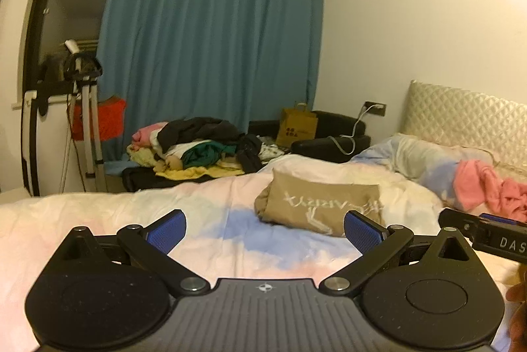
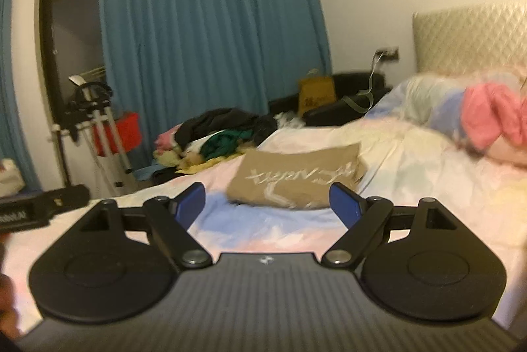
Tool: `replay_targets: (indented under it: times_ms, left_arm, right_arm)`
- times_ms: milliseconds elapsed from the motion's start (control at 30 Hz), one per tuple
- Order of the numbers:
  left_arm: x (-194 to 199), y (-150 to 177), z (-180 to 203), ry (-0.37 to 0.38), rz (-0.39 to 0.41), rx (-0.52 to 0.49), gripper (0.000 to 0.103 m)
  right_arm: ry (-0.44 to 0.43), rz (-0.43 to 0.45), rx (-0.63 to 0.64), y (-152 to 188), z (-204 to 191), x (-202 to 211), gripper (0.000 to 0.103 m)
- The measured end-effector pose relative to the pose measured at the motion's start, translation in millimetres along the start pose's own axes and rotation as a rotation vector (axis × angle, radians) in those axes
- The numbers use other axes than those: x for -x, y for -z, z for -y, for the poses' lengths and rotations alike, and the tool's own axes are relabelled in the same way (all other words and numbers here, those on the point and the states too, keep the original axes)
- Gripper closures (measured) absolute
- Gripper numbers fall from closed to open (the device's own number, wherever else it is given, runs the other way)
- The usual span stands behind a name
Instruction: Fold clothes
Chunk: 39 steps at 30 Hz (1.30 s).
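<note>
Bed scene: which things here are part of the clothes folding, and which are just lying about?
Job:
- folded tan garment
- pink garment
- left gripper, open
- right gripper, open

Lying about:
- clothes heap
- paper bag
- tripod
- curtain

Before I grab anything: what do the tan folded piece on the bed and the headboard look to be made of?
Tan folded garment: looks like soft matte knit, probably cotton, with a white print; its edges slump and crease. Headboard: seems padded, diamond-quilted, with a satiny sheen; fabric or faux leather, unclear.
</note>
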<state>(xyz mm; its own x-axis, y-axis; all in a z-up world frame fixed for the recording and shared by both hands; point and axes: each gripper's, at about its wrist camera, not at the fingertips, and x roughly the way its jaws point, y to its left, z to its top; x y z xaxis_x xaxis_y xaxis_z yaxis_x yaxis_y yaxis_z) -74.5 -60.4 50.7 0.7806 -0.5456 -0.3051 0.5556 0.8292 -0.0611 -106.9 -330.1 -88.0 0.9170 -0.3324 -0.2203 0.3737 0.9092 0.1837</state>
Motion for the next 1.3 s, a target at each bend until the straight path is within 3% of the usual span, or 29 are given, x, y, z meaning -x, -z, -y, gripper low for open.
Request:
replay_targets:
  times_ms: [167,400,867,1300]
  left_arm:
    - [-15,15,3,0.001,-0.011,-0.022,0.0]
    - [-25,23,0,0.066,-0.05,0.027,0.0]
    - [-22,16,-9,0.017,-0.043,0.057,0.0]
    - [-15,19,-2,0.01,-0.052,0.022,0.0]
  right_arm:
    - [0.018,-0.034,0.028,13,-4,-20,0.019]
    - [0.022,0.003,0.107,17,-20,-16,0.019]
    - [0.032,-0.027,0.065,17,-15,-14,0.019]
    - [0.03,-0.036,0.047,16,-14,-10,0.019]
